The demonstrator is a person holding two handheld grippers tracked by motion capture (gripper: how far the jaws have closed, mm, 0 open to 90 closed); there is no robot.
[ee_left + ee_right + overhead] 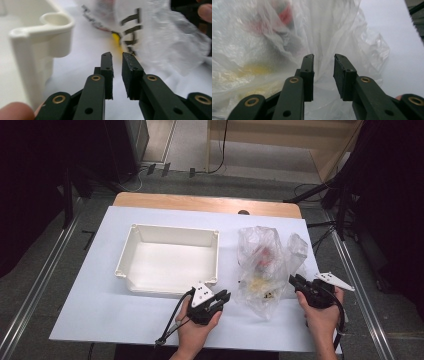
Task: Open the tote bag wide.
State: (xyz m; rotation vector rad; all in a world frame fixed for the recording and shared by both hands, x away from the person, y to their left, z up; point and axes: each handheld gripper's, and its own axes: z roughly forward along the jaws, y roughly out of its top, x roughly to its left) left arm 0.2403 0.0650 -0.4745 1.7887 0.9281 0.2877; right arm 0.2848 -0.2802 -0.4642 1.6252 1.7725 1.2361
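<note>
White sheeting covered the wooden table, with grey floor and dark stands around it. One clear plastic bag lay crumpled on the right half of the sheet, and one empty white bin sat well to its left. Two grippers worked the near edge, one in each hand.

From the high view, the left gripper rested just beside the bag's near left corner, close to the bin's front corner. The right gripper pointed at the bag's right edge, right up against the plastic.

Only the left gripper view showed the black lettering and a yellow item inside the bag, plus the bin's rounded corner post close at the left. The left gripper had its jaws a narrow gap apart, nothing between them, the bag lying just beyond the tips.

Red and yellow contents blurred through the film in the right gripper view, where the bag filled most of the picture. The right gripper stood slightly open; plastic lay behind the gap, and whether the pads touched it could not be told.
</note>
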